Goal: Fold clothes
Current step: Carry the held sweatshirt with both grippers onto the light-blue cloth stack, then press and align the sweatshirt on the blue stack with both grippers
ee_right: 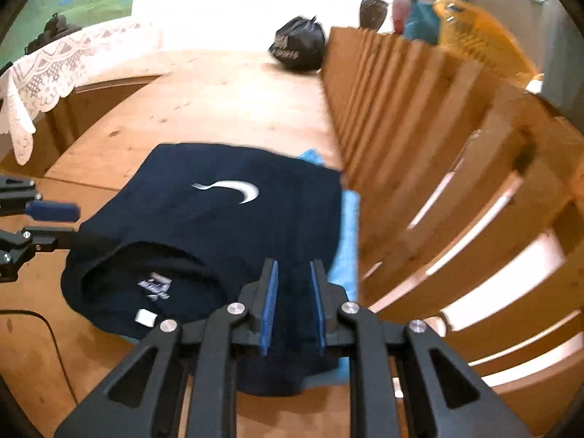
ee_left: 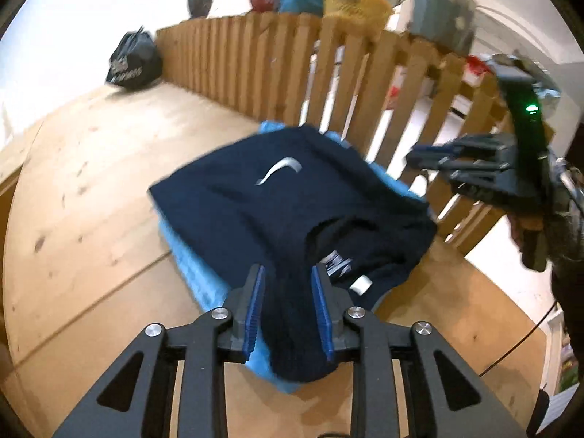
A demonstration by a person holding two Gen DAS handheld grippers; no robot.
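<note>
- Blurring smears both views, so the print on the navy shirt's (ee_left: 292,197) neck label is unreadable, and so is the lettering on the black bag (ee_left: 135,62) at the far end of the wooden table (ee_left: 91,168).
- Only strips of the light blue garment (ee_left: 193,255) show, since the navy shirt lies folded on top of it.
- From my left wrist view, my left gripper (ee_left: 288,277) has its blue pads on either side of a bunched near fold of the shirt; fabric fills the gap, pinched.
- From my right wrist view, my right gripper (ee_right: 294,273) likewise pinches dark cloth at the shirt's near right edge.
- Seen from the left camera, the right gripper (ee_left: 419,157) is blurred and I cannot make out its jaws.
- Wooden slat railing (ee_right: 419,127) stands just right of the pile.
</note>
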